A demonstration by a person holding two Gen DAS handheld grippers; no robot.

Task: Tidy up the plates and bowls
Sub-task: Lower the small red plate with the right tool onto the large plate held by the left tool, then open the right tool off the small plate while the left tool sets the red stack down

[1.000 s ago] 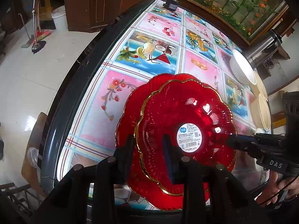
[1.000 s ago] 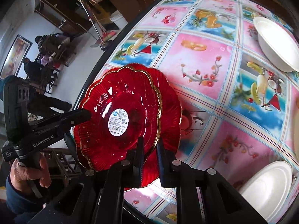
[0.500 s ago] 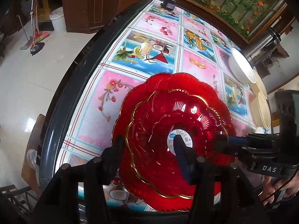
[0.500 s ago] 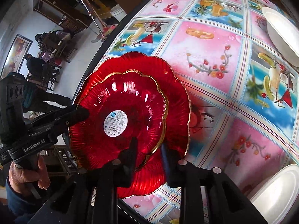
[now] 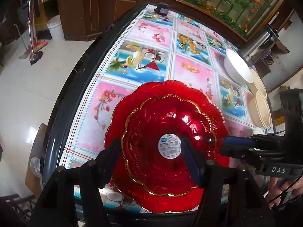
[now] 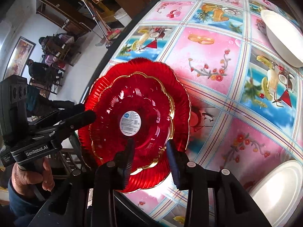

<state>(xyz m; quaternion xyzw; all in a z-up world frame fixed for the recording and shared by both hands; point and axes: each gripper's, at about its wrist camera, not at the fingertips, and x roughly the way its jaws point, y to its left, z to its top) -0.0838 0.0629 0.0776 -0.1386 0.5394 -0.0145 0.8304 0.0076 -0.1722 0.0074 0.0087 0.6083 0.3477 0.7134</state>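
From the left wrist, the left gripper (image 5: 151,157) has its jaws apart, straddling the near rim of the smaller red plate (image 5: 168,130), nested on the larger red plate (image 5: 121,113) at the desk (image 5: 144,70) edge. From the right wrist, the right gripper (image 6: 149,158) likewise straddles the rim, jaws apart; both look equally near.

"DAS" is showing on the right tool (image 5: 223,145), "GenRobot.AI" on the left tool (image 6: 90,116); the plate sticker's (image 6: 130,121) print is staying illegible.

Small plate (image 5: 168,151) on large plate (image 5: 170,90)
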